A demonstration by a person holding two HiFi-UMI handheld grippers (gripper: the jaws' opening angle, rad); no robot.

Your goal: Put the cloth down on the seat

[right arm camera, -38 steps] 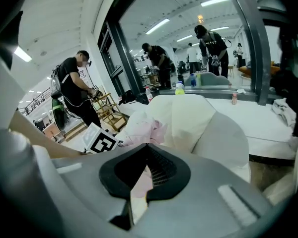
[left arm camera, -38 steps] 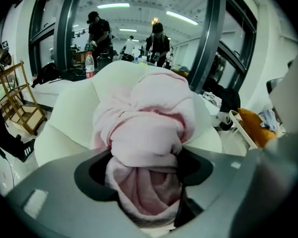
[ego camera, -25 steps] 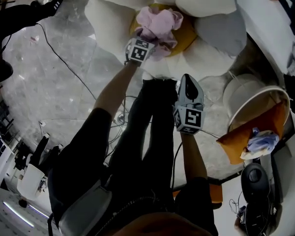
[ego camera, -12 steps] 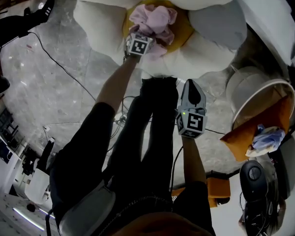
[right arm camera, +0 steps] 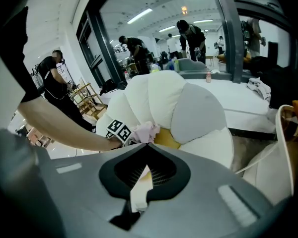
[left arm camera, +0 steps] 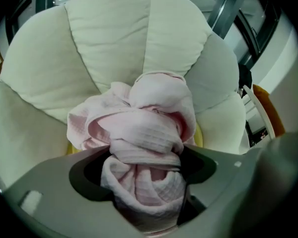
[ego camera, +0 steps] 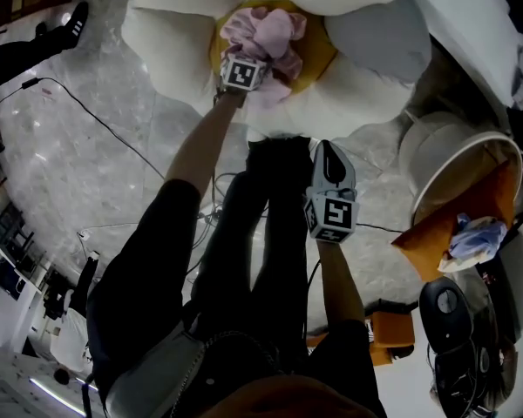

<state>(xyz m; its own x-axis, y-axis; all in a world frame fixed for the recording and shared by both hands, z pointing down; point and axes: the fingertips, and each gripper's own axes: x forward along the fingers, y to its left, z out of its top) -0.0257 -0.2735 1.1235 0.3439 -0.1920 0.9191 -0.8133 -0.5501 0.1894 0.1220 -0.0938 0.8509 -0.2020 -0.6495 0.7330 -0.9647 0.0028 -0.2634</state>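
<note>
Pink cloth [left arm camera: 154, 133] between left tool [left arm camera: 146, 187] jaws

The right claw [right arm camera: 145, 148] fills the lower half of the view. Its 2 jaws meet at the tips and nothing sits between them. Beyond it a bare forearm [right arm camera: 64, 128] reaches in from the left, carrying the left claw [right arm camera: 130, 131] with its marker cube facing the camera. That claw is at the pink cloth [right arm camera: 147, 129], bunched against the yellow seat [right arm camera: 167, 139] of a white petal-backed chair [right arm camera: 154, 95]. 1 petal [right arm camera: 196, 113] is grey. A white bin [right arm camera: 280, 157] stands at the right edge.
</note>
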